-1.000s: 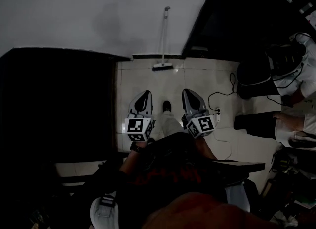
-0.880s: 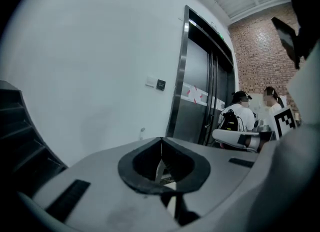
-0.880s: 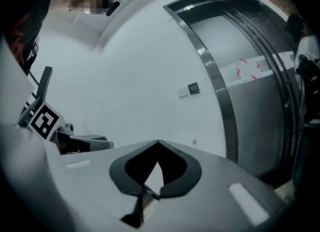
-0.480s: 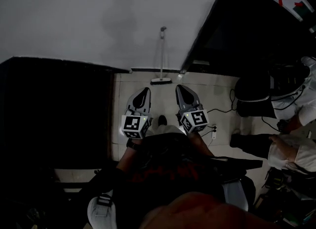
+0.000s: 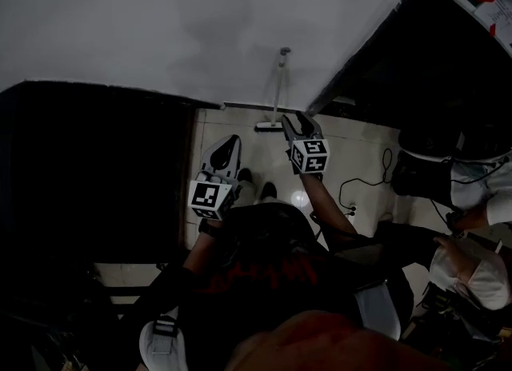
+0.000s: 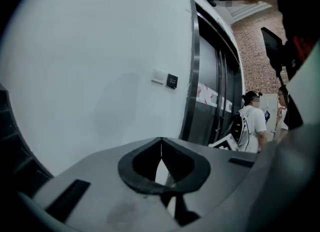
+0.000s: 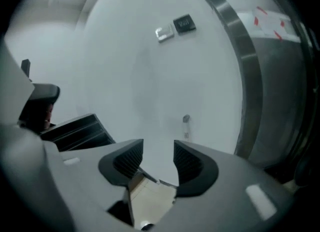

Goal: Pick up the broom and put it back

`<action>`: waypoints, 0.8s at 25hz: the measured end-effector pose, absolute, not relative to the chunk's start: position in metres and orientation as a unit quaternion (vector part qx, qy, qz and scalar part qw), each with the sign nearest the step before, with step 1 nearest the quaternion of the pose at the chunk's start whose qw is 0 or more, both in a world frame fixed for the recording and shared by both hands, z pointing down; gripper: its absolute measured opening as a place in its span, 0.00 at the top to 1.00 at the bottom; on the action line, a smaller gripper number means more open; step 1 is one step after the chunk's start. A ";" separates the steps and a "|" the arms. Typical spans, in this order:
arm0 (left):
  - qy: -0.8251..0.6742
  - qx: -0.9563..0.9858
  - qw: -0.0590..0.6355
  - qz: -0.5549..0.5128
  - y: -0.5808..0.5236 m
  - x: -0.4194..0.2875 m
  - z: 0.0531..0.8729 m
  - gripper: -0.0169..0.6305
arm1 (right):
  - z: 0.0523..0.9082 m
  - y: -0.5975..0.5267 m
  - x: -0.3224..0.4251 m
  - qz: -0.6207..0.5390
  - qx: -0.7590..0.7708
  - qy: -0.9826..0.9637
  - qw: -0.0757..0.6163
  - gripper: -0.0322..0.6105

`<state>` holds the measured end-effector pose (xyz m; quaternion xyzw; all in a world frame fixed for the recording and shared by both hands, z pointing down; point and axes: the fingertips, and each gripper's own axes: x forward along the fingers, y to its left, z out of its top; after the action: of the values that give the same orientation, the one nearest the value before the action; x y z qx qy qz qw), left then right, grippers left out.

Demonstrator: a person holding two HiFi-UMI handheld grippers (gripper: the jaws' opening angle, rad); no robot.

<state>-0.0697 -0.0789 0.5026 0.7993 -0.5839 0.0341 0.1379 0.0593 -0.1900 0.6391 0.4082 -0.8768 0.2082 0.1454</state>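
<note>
The broom leans upright against the white wall, its head on the tiled floor. My right gripper is stretched forward beside the broom head, just to its right. In the right gripper view its jaws are opening with nothing between them, and the top of the broom handle shows beyond them against the wall. My left gripper hangs further back on the left, apart from the broom. Its jaws are shut and empty.
A black cabinet fills the left side. A dark metal-framed doorway stands to the right of the broom. A cable and power strip lie on the floor at right, near seated people. Wall switches are above the broom.
Both grippers have moved forward toward the wall. The right one reached further, up beside the broom head, and its jaws have come apart. The broom has not moved.
</note>
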 end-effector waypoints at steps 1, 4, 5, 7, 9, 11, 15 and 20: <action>-0.585 0.798 0.138 0.037 -0.082 -0.075 0.504 0.97 | 0.656 -0.204 0.052 0.217 0.405 -0.873 0.161 0.63; -0.589 0.795 0.140 0.041 -0.090 -0.087 0.507 0.97 | 0.701 -0.255 0.039 0.217 0.415 -0.860 0.204 0.62; -0.591 0.793 0.141 0.041 -0.092 -0.092 0.509 0.97 | 0.716 -0.274 0.036 0.211 0.422 -0.854 0.219 0.63; -0.595 0.788 0.150 0.048 -0.090 -0.102 0.515 0.97 | 0.749 -0.306 0.028 0.203 0.433 -0.842 0.250 0.67; -0.599 0.781 0.167 0.064 -0.086 -0.112 0.521 0.97 | 0.782 -0.331 0.014 0.212 0.434 -0.832 0.273 0.68; -0.601 0.778 0.167 0.074 -0.090 -0.120 0.527 0.97 | 0.810 -0.356 0.005 0.224 0.431 -0.824 0.292 0.70; -0.606 0.770 0.178 0.084 -0.086 -0.135 0.540 0.97 | 0.844 -0.394 -0.004 0.232 0.449 -0.804 0.313 0.70; -0.603 0.766 0.199 0.102 -0.090 -0.146 0.554 0.97 | 0.857 -0.426 -0.003 0.223 0.470 -0.783 0.341 0.79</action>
<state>-0.1459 -0.0899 0.5536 0.7661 -0.6028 0.1017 0.1987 -0.0026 -0.4257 0.8567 0.4697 -0.7834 0.2229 0.3406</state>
